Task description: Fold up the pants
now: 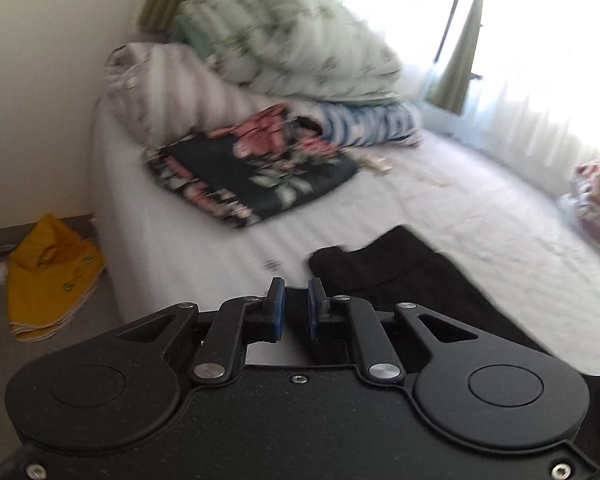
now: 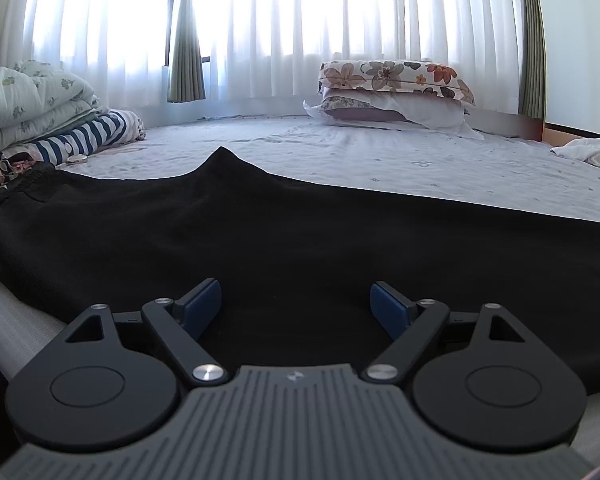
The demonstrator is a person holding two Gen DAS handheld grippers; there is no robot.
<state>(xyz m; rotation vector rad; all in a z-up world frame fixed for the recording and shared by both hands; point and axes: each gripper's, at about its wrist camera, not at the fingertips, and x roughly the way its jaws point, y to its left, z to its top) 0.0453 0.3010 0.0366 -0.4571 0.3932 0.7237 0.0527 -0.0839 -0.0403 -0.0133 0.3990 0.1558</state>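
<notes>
left gripper [image 1: 296,306] pinching pants [image 1: 400,276] — right gripper [image 2: 296,308] wide

The left gripper [image 1: 297,304] points toward 12 o'clock, its two blue-padded fingers [image 1: 277,310] drawn close together with a narrow gap in which dark cloth shows; whether they pinch it cannot be told. The right gripper [image 2: 296,306] also faces 12 o'clock, held low and level, its fingers [image 2: 202,304] spread wide toward 10 and 2 o'clock with nothing between the pads.
</notes>
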